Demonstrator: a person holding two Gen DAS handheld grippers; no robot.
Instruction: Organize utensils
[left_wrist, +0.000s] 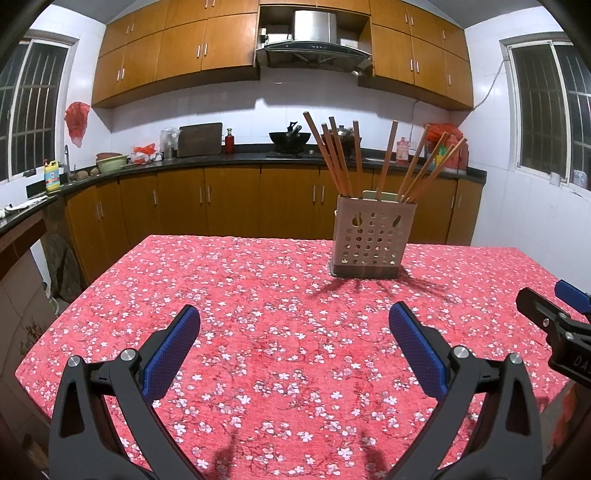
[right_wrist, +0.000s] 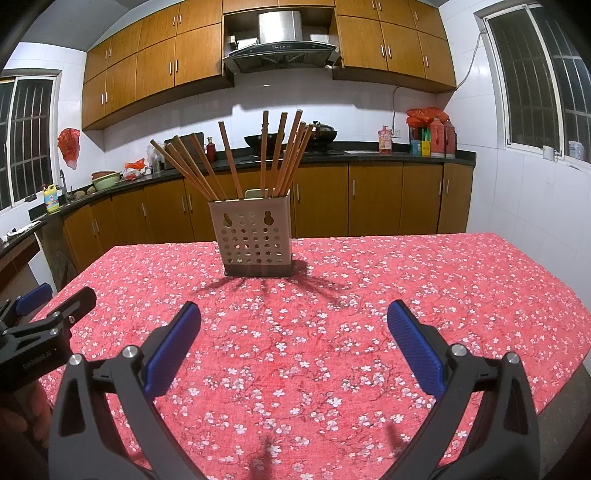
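Chopsticks (left_wrist: 373, 158) in holder (left_wrist: 369, 236), hand (right_wrist: 22, 417) — right view only

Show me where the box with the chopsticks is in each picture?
Left wrist view: the box stands right of centre, at the far side of the table.
Right wrist view: the box stands left of centre, also at the far side.
Shared landmark: the range hood on the wall behind, above the chopsticks.

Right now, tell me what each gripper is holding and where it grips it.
Nothing is held. The left gripper and right gripper are both open above the tablecloth; the chopsticks stand in the holder.
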